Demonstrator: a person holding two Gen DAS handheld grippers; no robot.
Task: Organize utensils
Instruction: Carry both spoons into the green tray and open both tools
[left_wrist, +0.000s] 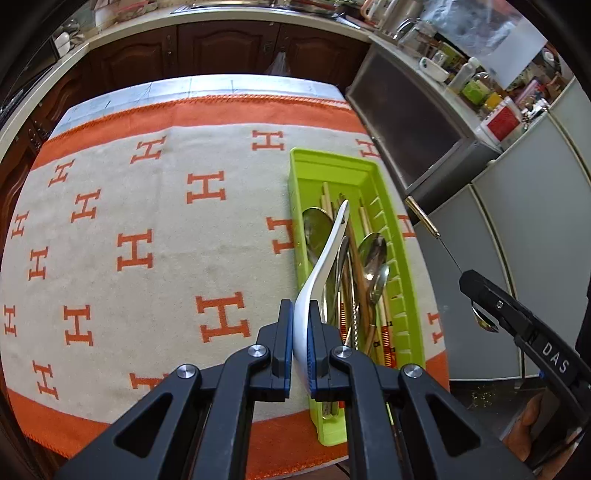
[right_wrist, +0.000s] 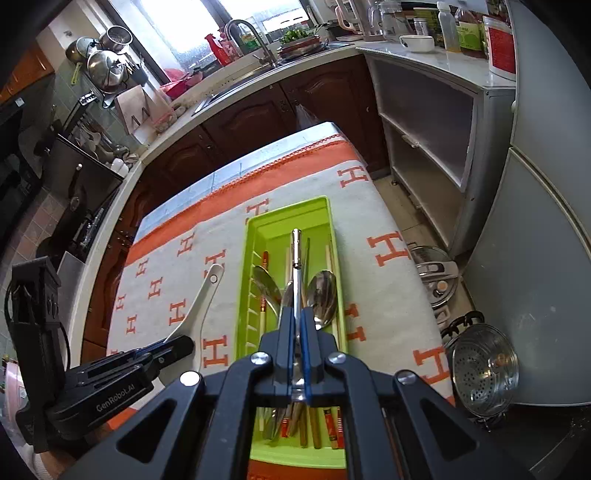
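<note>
A lime green utensil tray (left_wrist: 369, 173) (right_wrist: 288, 216) lies on the right side of the orange-and-cream cloth, holding metal spoons (left_wrist: 373, 254) (right_wrist: 323, 295) and chopsticks (right_wrist: 328, 258). My left gripper (left_wrist: 302, 310) is shut on the bowl end of a white ceramic spoon (left_wrist: 327, 251), held just left of and above the tray; it also shows in the right wrist view (right_wrist: 201, 299). My right gripper (right_wrist: 295, 317) is shut on a thin metal spoon with a long handle (right_wrist: 295, 258), held above the tray. The right gripper also shows in the left wrist view (left_wrist: 484, 306).
The cloth (left_wrist: 147, 221) covers a table. Dark wood cabinets (left_wrist: 221, 51) and a counter with a sink (right_wrist: 258, 70) stand behind. A grey shelf cabinet (right_wrist: 436, 122) and fridge (right_wrist: 546, 221) stand to the right. Steel pots (right_wrist: 484, 369) sit on the floor.
</note>
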